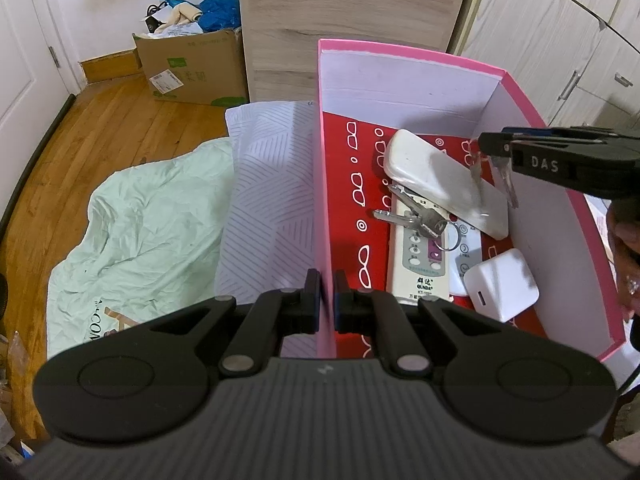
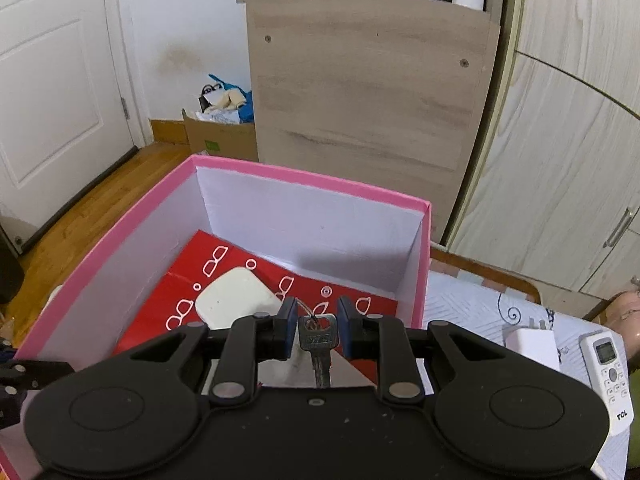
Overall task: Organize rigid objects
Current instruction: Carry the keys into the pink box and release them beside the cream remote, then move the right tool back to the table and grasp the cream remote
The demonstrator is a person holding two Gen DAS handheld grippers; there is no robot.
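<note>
Pink cardboard box (image 1: 404,53) with white inner walls sits on our bed; our left gripper (image 1: 327,300) pinches its near side wall. Over the box, our right gripper (image 2: 318,330) pinches a silver metal key (image 2: 319,340). Inside lie a white oblong case (image 1: 440,178), a key bunch (image 1: 412,216), a white remote control (image 1: 420,256) and a white charger block (image 1: 502,286).

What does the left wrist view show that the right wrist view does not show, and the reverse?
Only the left wrist view: the left gripper clamped on the pink box wall, a key bunch, a QUNDA remote, a white charger.

Only the right wrist view: a TCL remote and an adapter outside the box.

Both: the box, the white case, and the right gripper with a key between its fingers.
</note>
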